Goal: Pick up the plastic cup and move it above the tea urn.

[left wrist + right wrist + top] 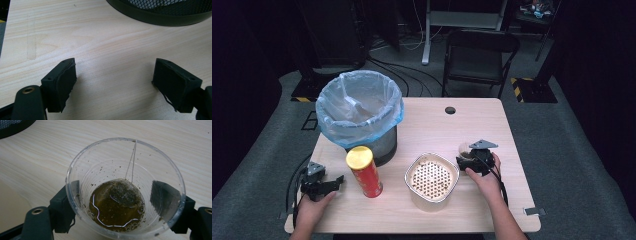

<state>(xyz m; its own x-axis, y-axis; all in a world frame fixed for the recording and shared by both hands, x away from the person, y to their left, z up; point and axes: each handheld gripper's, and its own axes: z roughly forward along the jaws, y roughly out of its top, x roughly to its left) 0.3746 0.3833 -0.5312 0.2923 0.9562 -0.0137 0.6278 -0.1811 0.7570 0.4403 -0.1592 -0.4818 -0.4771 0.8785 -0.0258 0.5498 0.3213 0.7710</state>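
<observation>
My right claw point(125, 220) straddles the clear plastic cup point(125, 187), pads beside its walls, apparently not yet squeezing. It's thin, crushable, holds tea dregs; I'd grip low, gently, upright.

Light falls from above onto the table point(472, 125), which glows pale while the room around it sinks into near black. The high view is soft and low in detail. The gripper views are sharper, with white glints on the tea point(115, 212) and soft shadows under the jaws.
</observation>
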